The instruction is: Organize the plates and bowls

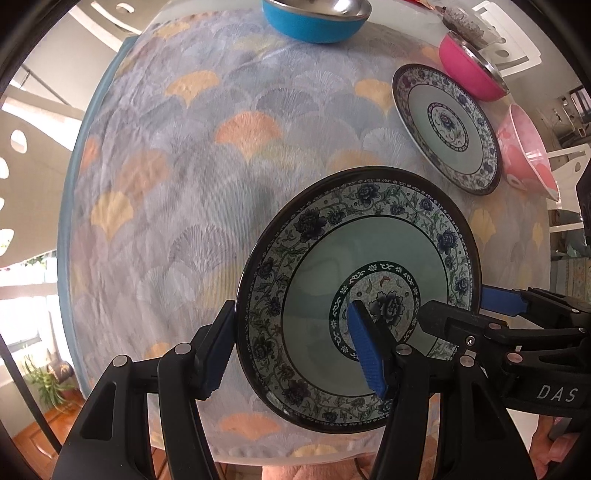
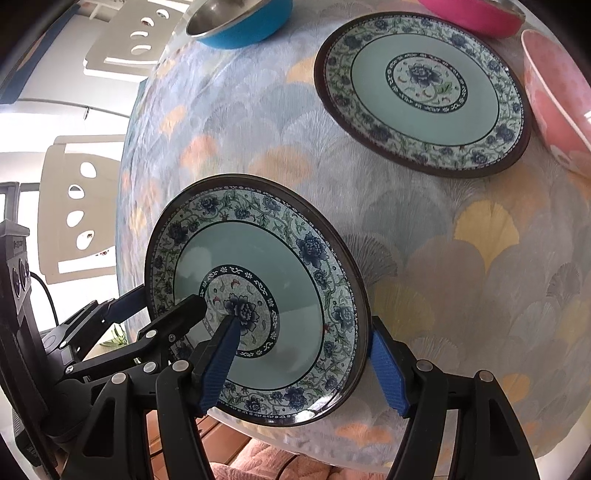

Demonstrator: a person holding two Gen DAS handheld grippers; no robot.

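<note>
near plate [image 1: 314, 273] at the table's [image 1: 177, 177] front edge, left tongs [image 1: 291, 354] straddling one rim, right tongs [image 2: 299, 365] the opposite, both half-wide, grip kinda unclear, second plate [image 2: 421, 92] toward the far edge

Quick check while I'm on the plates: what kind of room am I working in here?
Most likely a home dining area. A table with a fan-patterned tablecloth carries patterned plates and a blue bowl, white chairs stand around it, and a potted plant sits on a wooden floor.
</note>
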